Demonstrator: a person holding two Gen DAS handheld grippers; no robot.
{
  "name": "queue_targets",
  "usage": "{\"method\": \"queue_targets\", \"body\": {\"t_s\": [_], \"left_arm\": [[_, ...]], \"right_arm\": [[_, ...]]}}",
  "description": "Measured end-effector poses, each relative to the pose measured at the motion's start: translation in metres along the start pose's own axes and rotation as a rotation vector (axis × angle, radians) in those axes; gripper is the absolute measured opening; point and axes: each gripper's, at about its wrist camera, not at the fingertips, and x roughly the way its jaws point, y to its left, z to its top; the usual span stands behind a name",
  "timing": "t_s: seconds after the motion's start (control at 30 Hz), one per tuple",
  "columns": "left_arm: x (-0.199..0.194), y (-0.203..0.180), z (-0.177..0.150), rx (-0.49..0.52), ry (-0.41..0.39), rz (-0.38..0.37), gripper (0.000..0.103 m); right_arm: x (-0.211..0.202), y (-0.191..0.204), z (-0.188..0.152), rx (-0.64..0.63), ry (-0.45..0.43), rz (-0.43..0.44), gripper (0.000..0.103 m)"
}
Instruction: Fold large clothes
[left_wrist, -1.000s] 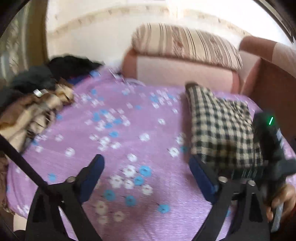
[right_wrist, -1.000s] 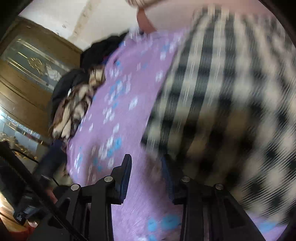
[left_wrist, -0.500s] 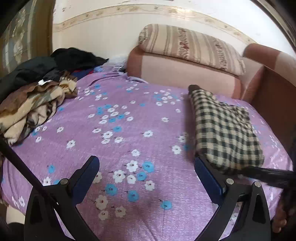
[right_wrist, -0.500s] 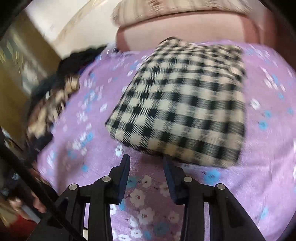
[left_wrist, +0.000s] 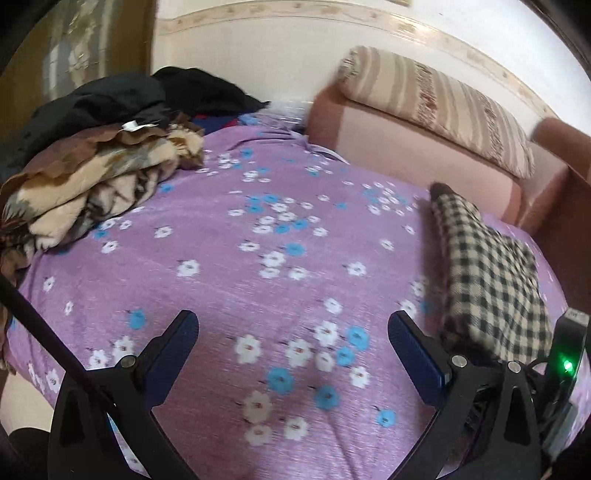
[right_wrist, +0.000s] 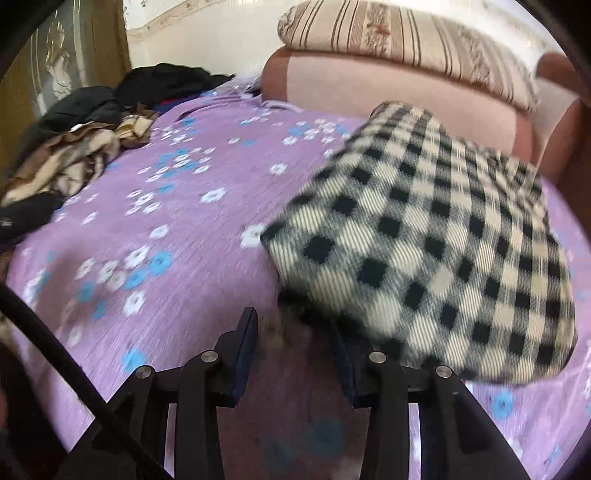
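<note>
A folded black-and-cream checked garment (left_wrist: 491, 280) (right_wrist: 424, 236) lies on the right side of the purple floral bedspread (left_wrist: 258, 258) (right_wrist: 177, 221). My left gripper (left_wrist: 291, 325) hovers over bare bedspread to the left of it, jaws wide open with nothing between them. My right gripper (right_wrist: 293, 325) stands partly open at the garment's near left corner. Its right finger is beside the cloth edge, and only bedspread shows between the pads. The right gripper's body with a green light (left_wrist: 565, 362) shows at the left wrist view's right edge.
A heap of unfolded clothes (left_wrist: 92, 177) (right_wrist: 74, 158), brown-patterned and black, sits on the bed's far left. A pink sofa back (left_wrist: 406, 147) with a striped cushion (left_wrist: 443, 99) (right_wrist: 406, 40) bounds the far side. A brown cabinet stands at the left.
The left view has swung towards the clothes heap, and the checked garment now sits at its right edge. The right gripper drew back off the garment, then came close to its corner; its jaws widened slightly.
</note>
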Motion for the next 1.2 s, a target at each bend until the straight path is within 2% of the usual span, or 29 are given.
{"method": "queue_targets", "body": {"t_s": [0.13, 0.23, 0.27, 0.43, 0.5, 0.57, 0.6, 0.77, 0.9, 0.97, 1.03, 1.1, 1.2], "left_arm": [[0.003, 0.018, 0.006, -0.069, 0.012, 0.001, 0.102], [0.003, 0.027, 0.01, -0.106, 0.006, 0.011, 0.102], [0.003, 0.03, 0.011, -0.115, 0.003, 0.015, 0.102], [0.007, 0.031, 0.01, -0.109, 0.013, 0.037, 0.102], [0.007, 0.029, 0.009, -0.097, 0.014, 0.041, 0.102], [0.006, 0.026, 0.008, -0.082, 0.008, 0.045, 0.102], [0.006, 0.025, 0.008, -0.075, 0.008, 0.046, 0.102], [0.009, 0.016, 0.004, -0.065, 0.031, 0.009, 0.102], [0.006, 0.001, -0.001, -0.012, 0.013, 0.019, 0.102], [0.0, -0.006, -0.005, 0.012, -0.024, 0.042, 0.102], [-0.005, -0.011, -0.007, 0.036, -0.055, 0.05, 0.102], [-0.009, -0.017, -0.008, 0.057, -0.089, 0.061, 0.102], [-0.011, -0.027, -0.012, 0.076, -0.077, 0.026, 0.102]], "right_arm": [[0.007, 0.035, 0.008, -0.117, -0.009, -0.037, 0.048], [0.009, 0.06, 0.008, -0.227, -0.019, -0.061, 0.058], [0.01, 0.065, 0.008, -0.248, -0.023, -0.058, 0.058], [0.001, 0.084, 0.0, -0.347, -0.036, 0.02, 0.058], [-0.009, 0.086, -0.003, -0.374, -0.015, 0.072, 0.057], [-0.027, 0.066, -0.004, -0.309, 0.0, 0.11, 0.056], [-0.036, 0.049, -0.003, -0.268, 0.0, 0.096, 0.056], [-0.058, -0.04, 0.001, -0.033, -0.012, -0.017, 0.056], [-0.037, -0.118, -0.003, 0.2, 0.082, -0.114, 0.053], [-0.037, -0.147, -0.01, 0.309, 0.081, -0.185, 0.051], [-0.048, -0.158, -0.013, 0.375, 0.052, -0.184, 0.051], [-0.059, -0.156, -0.014, 0.389, 0.031, -0.169, 0.052], [-0.074, -0.141, -0.017, 0.379, -0.007, -0.168, 0.058]]}}
